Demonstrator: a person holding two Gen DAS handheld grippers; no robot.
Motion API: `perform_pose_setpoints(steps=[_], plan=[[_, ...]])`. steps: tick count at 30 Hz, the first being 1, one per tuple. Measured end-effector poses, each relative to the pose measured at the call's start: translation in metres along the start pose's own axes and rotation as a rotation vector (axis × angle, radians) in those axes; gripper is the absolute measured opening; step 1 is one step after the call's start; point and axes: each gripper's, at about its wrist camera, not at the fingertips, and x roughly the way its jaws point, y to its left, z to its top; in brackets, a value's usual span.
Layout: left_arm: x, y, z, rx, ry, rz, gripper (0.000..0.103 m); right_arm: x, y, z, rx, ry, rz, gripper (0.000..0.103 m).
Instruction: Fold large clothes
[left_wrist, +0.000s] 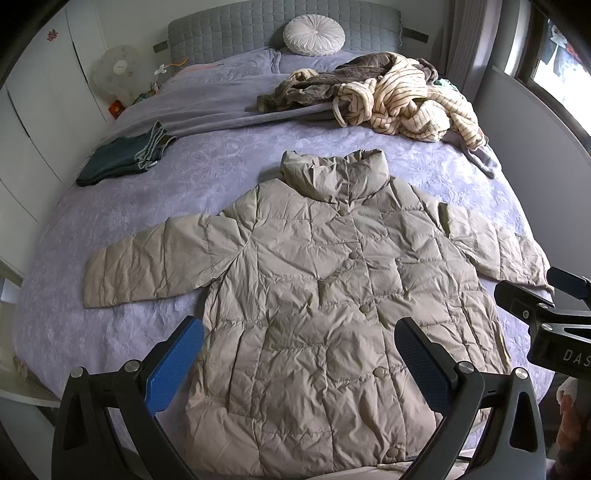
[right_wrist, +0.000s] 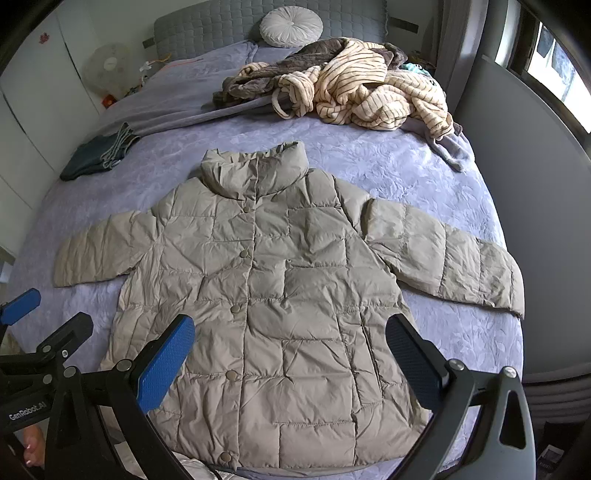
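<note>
A beige quilted puffer jacket (left_wrist: 325, 295) (right_wrist: 280, 295) lies flat and buttoned on the bed, front up, collar toward the headboard and both sleeves spread out sideways. My left gripper (left_wrist: 299, 358) hovers open above the jacket's lower half, with nothing between its blue pads. My right gripper (right_wrist: 291, 354) also hangs open over the lower half and holds nothing. In the left wrist view the right gripper's black body (left_wrist: 554, 325) shows at the right edge. In the right wrist view the left gripper's body (right_wrist: 40, 354) shows at the lower left.
The bed (left_wrist: 110, 332) has a lilac cover. A folded dark green garment (left_wrist: 122, 158) lies at the left. A pile of striped cream and brown clothes (left_wrist: 399, 96) sits near the headboard, with a round white cushion (left_wrist: 314, 35) behind. A fan (left_wrist: 114, 70) stands at the left.
</note>
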Motion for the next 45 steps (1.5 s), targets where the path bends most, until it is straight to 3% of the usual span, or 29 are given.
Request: perform_pose_setpoints(steps=[45], plan=[[-0.0006,-0.0030,0.0025,0.001,0.003,0.001,0.103,-0.0008,0.0048,-0.0031,-0.001,-0.001,0.001,0.103]])
